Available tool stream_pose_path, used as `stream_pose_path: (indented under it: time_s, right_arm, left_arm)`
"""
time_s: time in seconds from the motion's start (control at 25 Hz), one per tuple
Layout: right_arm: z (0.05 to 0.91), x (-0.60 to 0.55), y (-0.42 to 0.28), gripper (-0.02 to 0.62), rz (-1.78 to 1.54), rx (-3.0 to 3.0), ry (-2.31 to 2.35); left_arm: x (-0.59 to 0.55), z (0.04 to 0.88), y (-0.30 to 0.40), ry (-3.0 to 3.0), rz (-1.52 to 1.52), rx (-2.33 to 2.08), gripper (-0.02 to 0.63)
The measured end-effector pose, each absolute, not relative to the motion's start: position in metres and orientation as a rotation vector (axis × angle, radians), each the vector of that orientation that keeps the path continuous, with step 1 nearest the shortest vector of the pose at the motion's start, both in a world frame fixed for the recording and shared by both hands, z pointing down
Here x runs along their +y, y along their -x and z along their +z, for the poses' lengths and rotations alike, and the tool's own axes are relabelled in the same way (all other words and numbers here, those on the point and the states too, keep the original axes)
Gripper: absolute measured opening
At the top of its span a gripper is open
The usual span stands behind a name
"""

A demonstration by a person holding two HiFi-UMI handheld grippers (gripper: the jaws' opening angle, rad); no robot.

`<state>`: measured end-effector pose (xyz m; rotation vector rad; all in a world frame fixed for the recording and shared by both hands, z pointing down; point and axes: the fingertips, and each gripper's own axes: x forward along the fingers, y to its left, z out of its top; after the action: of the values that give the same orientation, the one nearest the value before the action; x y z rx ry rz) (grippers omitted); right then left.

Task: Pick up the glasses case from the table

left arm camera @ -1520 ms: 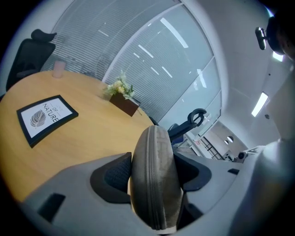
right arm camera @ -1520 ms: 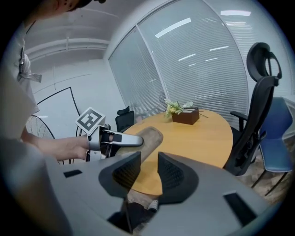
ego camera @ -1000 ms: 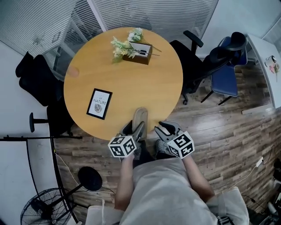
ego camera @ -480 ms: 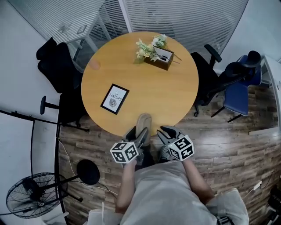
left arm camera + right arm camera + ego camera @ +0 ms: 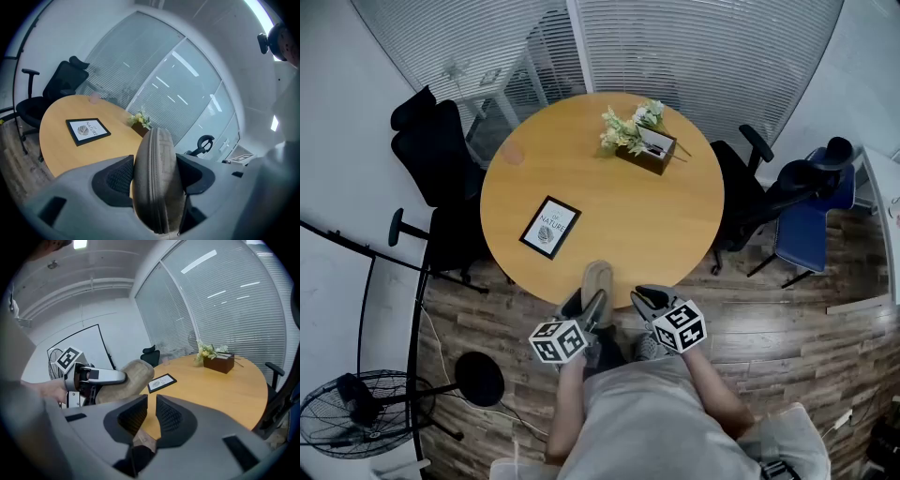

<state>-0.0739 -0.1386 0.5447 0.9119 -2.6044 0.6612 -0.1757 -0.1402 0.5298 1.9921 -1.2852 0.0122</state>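
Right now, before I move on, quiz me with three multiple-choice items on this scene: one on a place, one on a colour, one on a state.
1. The flower box stands:
A. on the far side of the table, beyond the framed picture
B. on the floor
C. on a chair

2. The picture's frame is:
A. red
B. black
C. white

3. The glasses case is:
A. lying flat on the table
B. clamped between the jaws of the left gripper
C. lying open

Answers:
1 A: the head view shows it near the table's far rim.
2 B: a dark border surrounds the white print.
3 B: the left gripper view shows both jaws pressing its sides.
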Motion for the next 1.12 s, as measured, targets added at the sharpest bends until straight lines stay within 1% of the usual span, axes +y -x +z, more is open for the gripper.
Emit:
stream_pose_path:
  time_s: [0.6,1.12]
  right_arm:
    - [0.546,-0.140,0.049,-0.002,0.644,-2.578,-0.987]
    - [0.547,-0.132,0.046,-0.002,0.658,-2.579,-0.969]
  left_arm:
    - [-0.148,0.520,0.168,-2.020,-0.053,-1.307,0.276]
    - [-0.142,0.523,0.166,-2.013,-0.057,-1.299,0.276]
